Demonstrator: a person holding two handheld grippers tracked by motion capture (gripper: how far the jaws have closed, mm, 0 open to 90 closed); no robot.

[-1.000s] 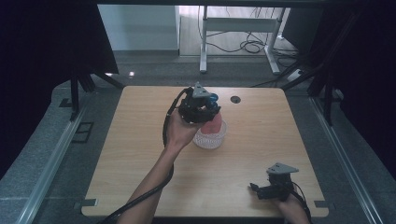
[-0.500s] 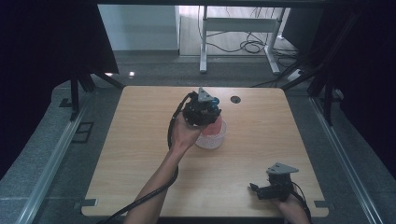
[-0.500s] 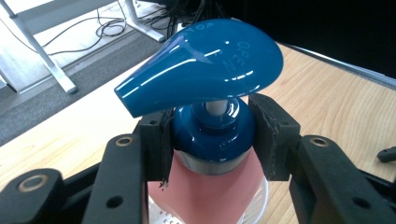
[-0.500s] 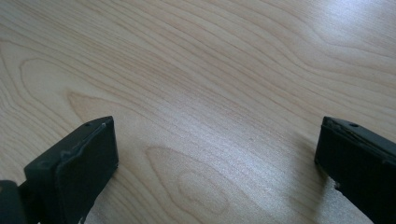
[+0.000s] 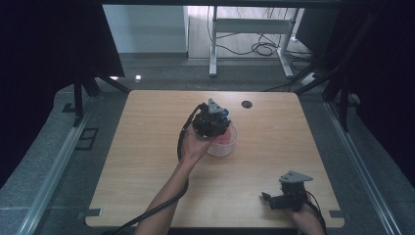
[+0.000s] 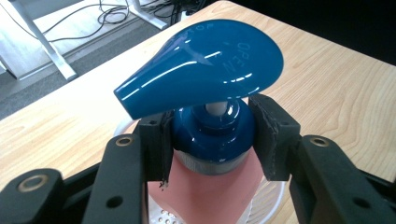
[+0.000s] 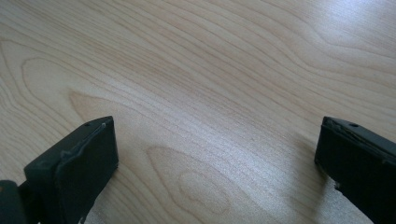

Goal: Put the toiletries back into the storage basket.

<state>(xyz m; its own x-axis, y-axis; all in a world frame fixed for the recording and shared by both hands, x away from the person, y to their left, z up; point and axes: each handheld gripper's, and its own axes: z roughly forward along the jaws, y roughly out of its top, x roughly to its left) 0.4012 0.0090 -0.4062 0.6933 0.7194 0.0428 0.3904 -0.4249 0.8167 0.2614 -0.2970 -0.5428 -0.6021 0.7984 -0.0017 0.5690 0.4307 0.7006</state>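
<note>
Both fingers of the left gripper press against the dark blue collar of a pump bottle, one pad on each side, just under the glossy blue pump head that juts out over them toward the far edge of the table. Below the collar the bottle's pink body stands inside a clear, round perforated basket, whose white rim shows around the base. From the high view, the left gripper sits over that basket near the middle of the wooden table, a little toward its far side, with the person's left hand wrapped around it from behind and the cable looping down along the forearm. Well apart, at the near right corner, the right gripper rests low over bare wood; its own view shows its two black fingers spread wide with nothing but table grain between them.
</note>
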